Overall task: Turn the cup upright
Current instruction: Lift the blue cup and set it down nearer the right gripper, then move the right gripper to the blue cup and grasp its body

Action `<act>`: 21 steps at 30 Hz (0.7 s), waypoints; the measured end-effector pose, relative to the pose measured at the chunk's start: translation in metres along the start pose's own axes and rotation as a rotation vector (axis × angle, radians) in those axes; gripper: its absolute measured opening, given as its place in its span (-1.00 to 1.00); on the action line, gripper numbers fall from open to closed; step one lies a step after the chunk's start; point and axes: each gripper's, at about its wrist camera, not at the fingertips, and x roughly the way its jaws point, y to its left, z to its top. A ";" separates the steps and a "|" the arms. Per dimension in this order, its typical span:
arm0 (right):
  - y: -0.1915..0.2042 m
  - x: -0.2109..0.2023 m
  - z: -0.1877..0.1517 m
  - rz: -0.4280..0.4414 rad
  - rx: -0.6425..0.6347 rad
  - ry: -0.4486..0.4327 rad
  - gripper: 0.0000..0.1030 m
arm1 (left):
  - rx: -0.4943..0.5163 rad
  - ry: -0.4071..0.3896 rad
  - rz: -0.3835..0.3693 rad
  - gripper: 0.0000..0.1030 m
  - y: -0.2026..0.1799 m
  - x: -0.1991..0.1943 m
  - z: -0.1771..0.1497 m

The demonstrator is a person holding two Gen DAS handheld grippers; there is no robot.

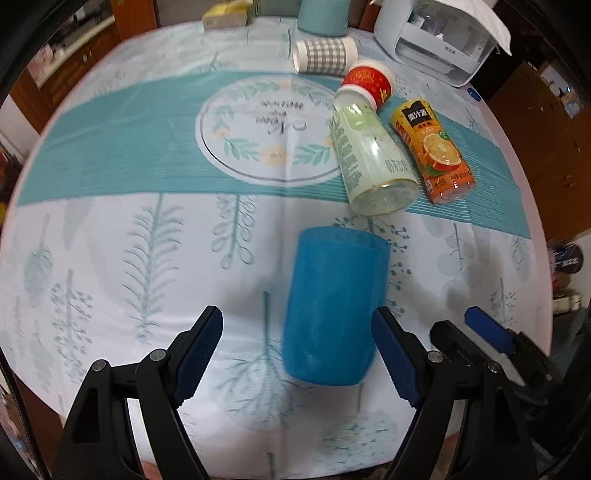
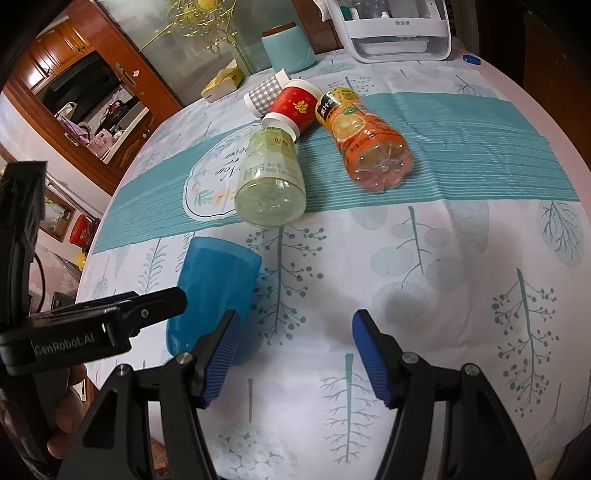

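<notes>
A blue plastic cup [image 1: 334, 306] lies on its side on the tablecloth, its closed base toward me and its mouth pointing away. My left gripper [image 1: 297, 354] is open, with the cup's base end between its fingers, nearer the right finger [image 1: 391, 350]. In the right wrist view the cup [image 2: 214, 291] lies left of my right gripper [image 2: 293, 354], which is open and empty over the cloth. The left gripper's finger [image 2: 147, 306] reaches across in front of the cup there.
A pale green bottle [image 1: 369, 158] and an orange juice bottle [image 1: 434, 147] lie on their sides beyond the cup. A red cup [image 1: 369, 83] and a checked cup [image 1: 325, 55] lie farther back. A teal canister [image 1: 323, 16] and a white appliance [image 1: 439, 40] stand at the table's far edge.
</notes>
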 end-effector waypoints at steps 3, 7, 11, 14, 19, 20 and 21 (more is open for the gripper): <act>0.002 -0.001 -0.001 0.005 0.001 0.003 0.23 | 0.042 -0.044 0.046 0.58 -0.001 -0.009 -0.005; 0.006 -0.004 0.000 0.010 -0.004 0.003 0.23 | 0.078 -0.081 0.069 0.58 0.001 -0.021 -0.010; 0.010 -0.007 -0.001 0.013 -0.008 0.004 0.23 | 0.108 -0.118 0.096 0.59 0.002 -0.027 -0.014; 0.013 -0.009 -0.002 0.016 -0.011 0.006 0.23 | 0.115 -0.137 0.111 0.59 0.004 -0.029 -0.017; 0.017 -0.010 -0.004 0.026 -0.007 0.010 0.23 | 0.120 -0.166 0.116 0.59 0.009 -0.031 -0.022; 0.017 -0.010 -0.004 0.033 -0.005 0.012 0.23 | 0.122 -0.173 0.118 0.59 0.010 -0.032 -0.023; 0.017 -0.010 -0.004 0.041 -0.001 0.015 0.23 | 0.125 -0.180 0.117 0.59 0.011 -0.033 -0.024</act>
